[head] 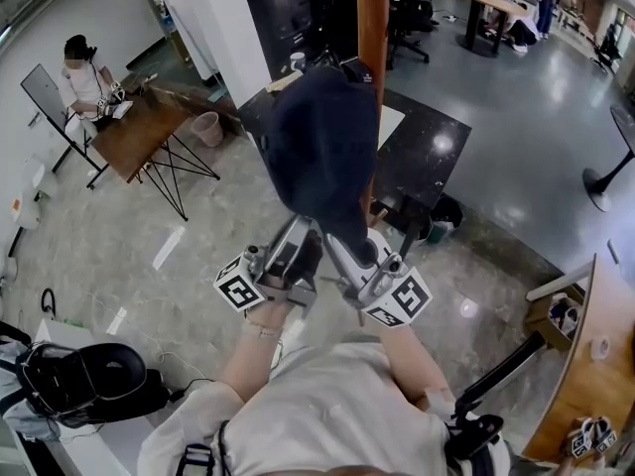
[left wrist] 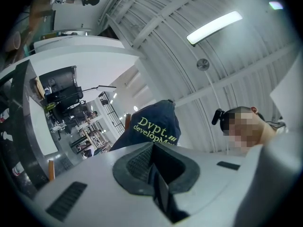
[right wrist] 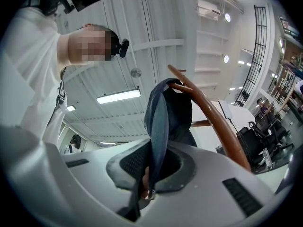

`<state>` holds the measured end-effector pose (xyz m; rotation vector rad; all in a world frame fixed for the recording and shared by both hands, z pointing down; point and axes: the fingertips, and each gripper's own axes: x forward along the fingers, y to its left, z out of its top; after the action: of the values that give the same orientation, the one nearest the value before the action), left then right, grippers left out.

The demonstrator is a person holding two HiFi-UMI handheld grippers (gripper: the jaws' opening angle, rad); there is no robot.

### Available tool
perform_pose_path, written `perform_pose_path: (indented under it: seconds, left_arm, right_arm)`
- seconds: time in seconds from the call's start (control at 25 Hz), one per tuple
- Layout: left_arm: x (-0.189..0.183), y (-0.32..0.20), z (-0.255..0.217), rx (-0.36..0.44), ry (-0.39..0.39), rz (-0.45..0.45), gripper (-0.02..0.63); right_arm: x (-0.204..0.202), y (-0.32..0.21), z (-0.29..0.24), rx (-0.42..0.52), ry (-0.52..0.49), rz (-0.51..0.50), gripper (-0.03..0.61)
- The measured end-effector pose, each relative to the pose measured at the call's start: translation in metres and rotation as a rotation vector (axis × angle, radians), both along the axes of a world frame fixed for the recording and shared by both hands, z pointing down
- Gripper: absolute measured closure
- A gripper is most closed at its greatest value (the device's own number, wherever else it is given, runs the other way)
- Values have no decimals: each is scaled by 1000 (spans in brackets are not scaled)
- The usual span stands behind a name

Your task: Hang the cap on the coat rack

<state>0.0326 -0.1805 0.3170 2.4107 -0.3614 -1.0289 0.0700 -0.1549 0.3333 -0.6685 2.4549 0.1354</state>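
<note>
Below, polished grey floor (head: 119,236), wooden desk (head: 139,139), black table (head: 429,157), navy cap (head: 322,147).

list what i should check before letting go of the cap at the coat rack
1. Right gripper shut on the cap edge: ok.
2. Left gripper shut on the cap: ok, a dark edge sits between its jaws.
3. Cap up at the rack arm: ok.
4. Cap hooked over the arm so it would hang alone: cannot tell.
5. Cap overlapping the rack pole in the head view: ok.
</note>
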Motion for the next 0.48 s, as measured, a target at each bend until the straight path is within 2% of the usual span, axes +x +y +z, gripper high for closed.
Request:
perform_pose_path:
  seconds: [0.48]
  left_arm:
    - [16,-5,48,-31,-12,-19,606]
  right_arm:
    - [19,-8,48,-26,-8,32,537]
